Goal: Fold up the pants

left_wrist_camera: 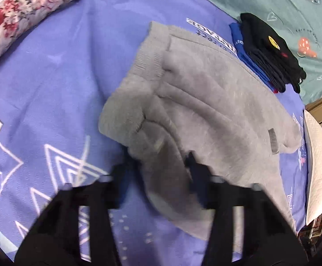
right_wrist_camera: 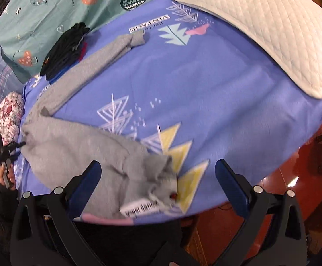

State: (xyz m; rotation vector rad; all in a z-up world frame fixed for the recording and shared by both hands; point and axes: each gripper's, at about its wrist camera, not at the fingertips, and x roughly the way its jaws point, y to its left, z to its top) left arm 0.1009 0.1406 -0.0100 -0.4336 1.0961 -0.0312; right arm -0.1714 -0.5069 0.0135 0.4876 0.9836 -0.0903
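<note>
Between left gripper (left_wrist_camera: 158,161) fingers, grey pants (left_wrist_camera: 205,102), bunched

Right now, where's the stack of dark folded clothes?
The stack of dark folded clothes sits on the blue bedspread just beyond the grey pants, at the teal sheet's edge; upper right in the left wrist view.

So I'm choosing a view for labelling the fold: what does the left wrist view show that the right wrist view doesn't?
Left wrist only: the left gripper closed on a fold of the grey pants, seen close up.
Right wrist only: the open right gripper, the pants' barcode tag, their full stretched leg.
Both: the purple blanket, the dark folded stack, the white pillow.
</note>
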